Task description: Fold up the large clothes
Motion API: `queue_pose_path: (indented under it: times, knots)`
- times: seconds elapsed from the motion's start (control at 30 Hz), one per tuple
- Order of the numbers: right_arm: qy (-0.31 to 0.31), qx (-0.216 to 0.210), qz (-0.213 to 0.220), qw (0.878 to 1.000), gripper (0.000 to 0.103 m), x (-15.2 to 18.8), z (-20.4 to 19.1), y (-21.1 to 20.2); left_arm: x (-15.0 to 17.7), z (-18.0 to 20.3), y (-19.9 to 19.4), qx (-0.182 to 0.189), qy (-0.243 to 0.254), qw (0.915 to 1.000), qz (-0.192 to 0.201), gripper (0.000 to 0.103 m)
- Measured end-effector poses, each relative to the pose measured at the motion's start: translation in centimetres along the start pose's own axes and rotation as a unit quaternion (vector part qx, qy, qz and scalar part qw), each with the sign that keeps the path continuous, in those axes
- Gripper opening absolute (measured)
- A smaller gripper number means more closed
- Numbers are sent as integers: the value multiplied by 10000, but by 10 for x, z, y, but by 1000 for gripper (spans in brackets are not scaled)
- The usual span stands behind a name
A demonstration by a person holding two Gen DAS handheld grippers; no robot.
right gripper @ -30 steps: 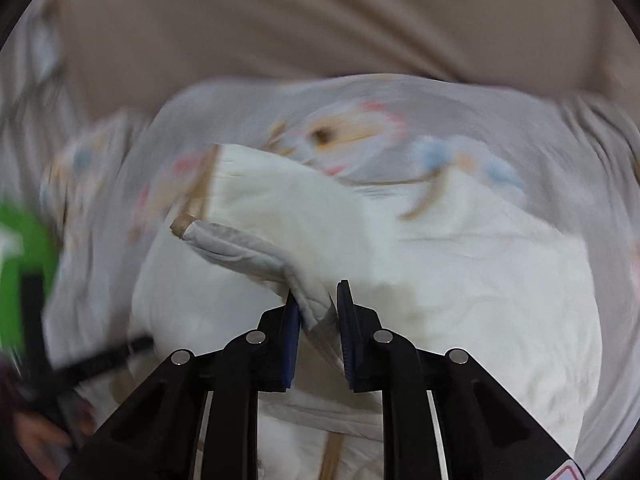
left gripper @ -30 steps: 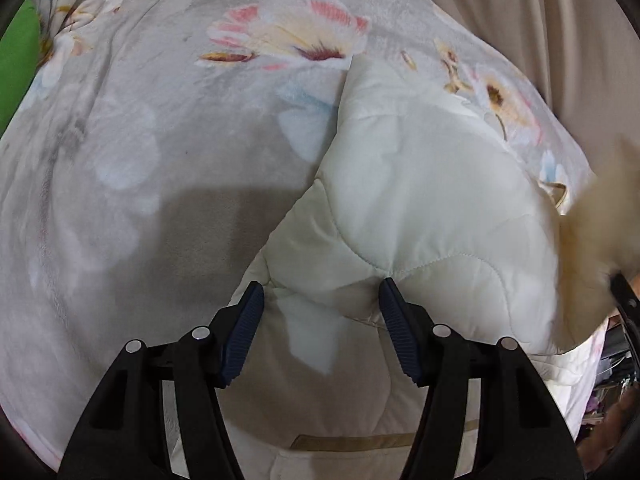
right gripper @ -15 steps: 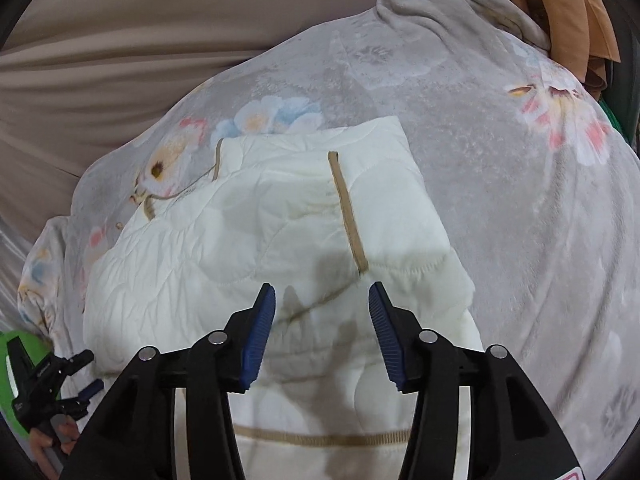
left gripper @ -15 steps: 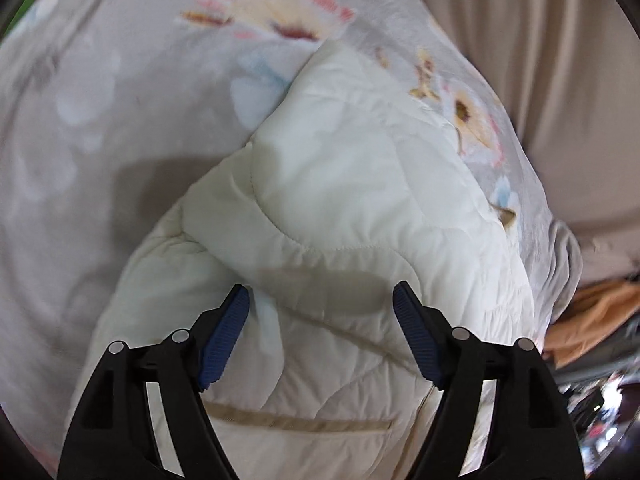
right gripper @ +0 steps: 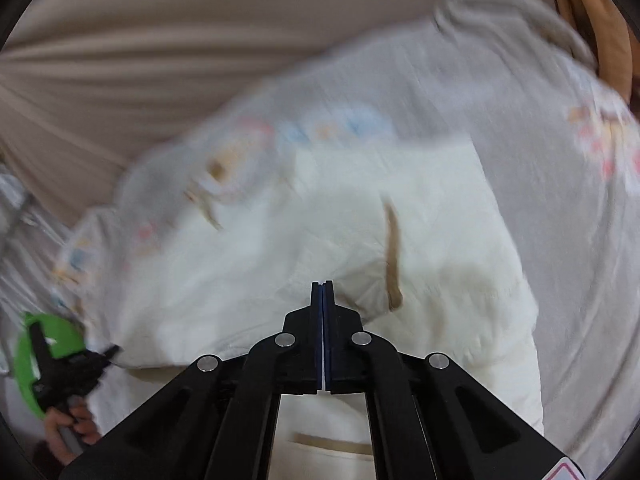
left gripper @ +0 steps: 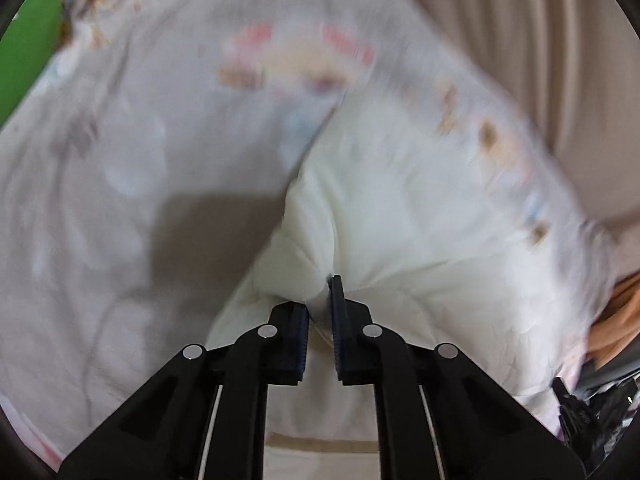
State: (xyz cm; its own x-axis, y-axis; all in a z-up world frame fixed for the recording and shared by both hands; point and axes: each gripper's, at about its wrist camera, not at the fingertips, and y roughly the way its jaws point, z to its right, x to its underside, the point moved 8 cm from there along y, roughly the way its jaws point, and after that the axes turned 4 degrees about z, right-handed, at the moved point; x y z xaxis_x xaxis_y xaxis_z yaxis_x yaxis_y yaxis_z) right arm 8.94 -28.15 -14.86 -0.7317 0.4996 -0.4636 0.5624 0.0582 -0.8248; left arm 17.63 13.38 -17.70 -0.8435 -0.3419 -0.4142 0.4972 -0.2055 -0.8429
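A cream quilted jacket [left gripper: 420, 232] with tan trim lies bunched on a floral grey bedspread [left gripper: 120, 152]. My left gripper [left gripper: 320, 292] is shut on a pinched fold of the jacket near its left edge. In the right wrist view the jacket [right gripper: 320, 248] shows a tan strip [right gripper: 394, 256] down its middle. My right gripper [right gripper: 322, 286] hovers over the jacket with its jaws pressed together and no cloth visible between them. The left gripper [right gripper: 100, 354] also shows at the lower left of the right wrist view. Both views are motion-blurred.
A beige curtain [right gripper: 160, 48] hangs behind the bed. Orange-brown cloth [left gripper: 616, 320] lies at the bed's right edge, also seen in the right wrist view [right gripper: 584, 8]. A green surface [left gripper: 28, 40] shows at the far left.
My left gripper closed on a fold of the jacket. My right gripper, which had let go of the jacket and opened, has shut again with nothing seen between its jaws.
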Motion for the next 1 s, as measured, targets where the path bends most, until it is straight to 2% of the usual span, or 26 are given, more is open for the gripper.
queue_pose_path:
  times: [0.03, 0.1, 0.17, 0.23, 0.3, 0.37, 0.5, 0.57, 0.63, 0.7, 0.73, 0.8, 0.93, 1.0]
  knots:
    - [2, 247, -216, 9995, 0, 12, 12, 14, 7, 0, 8, -82, 69, 9999, -12, 10]
    - [108, 243, -87, 9996, 0, 17, 17, 4, 6, 3, -6, -182, 268, 9994, 134, 13]
    - [161, 362, 80, 9992, 0, 16, 24, -19, 2, 2, -27, -120, 372, 9989, 255, 15]
    - [124, 679, 330, 9971, 6, 11, 37, -44, -1, -2, -51, -60, 461, 9982, 373, 15]
    - [0, 801, 597, 9950, 6, 1, 35, -63, -14, -1, -79, -192, 655, 9949, 747, 13]
    - [-276, 510, 732, 9956, 6, -17, 4, -68, -33, 17, -91, -154, 932, 9904, 1007, 13]
    - [-1085, -216, 751, 9910, 7, -44, -89, -38, -62, 71, -71, 183, 1281, 9855, 1100, 15]
    - [-1582, -452, 662, 9842, 7, -46, -139, -12, -70, 97, -42, 219, 1501, 9839, 947, 16]
    - [-1970, -598, 472, 9774, 7, -39, -178, 18, -69, 114, -7, 265, 1594, 9850, 603, 17]
    - [-2197, -709, 142, 9729, 7, -28, -200, 48, -66, 118, 20, 63, 1723, 9840, 447, 19]
    - [-2305, -621, 31, 9711, 7, -26, -201, 64, -64, 116, 36, -81, 1798, 9829, 395, 19]
    - [-2298, -464, -30, 9721, 0, -27, -188, 80, -66, 104, 50, -279, 1830, 9819, 403, 19]
    - [-1489, 84, 218, 9886, 0, -60, -99, 76, -75, 72, 57, -526, 1709, 9824, 531, 19]
    - [-1101, 344, 303, 9929, 0, -69, -61, 68, -78, 65, 60, -571, 1730, 9818, 532, 19]
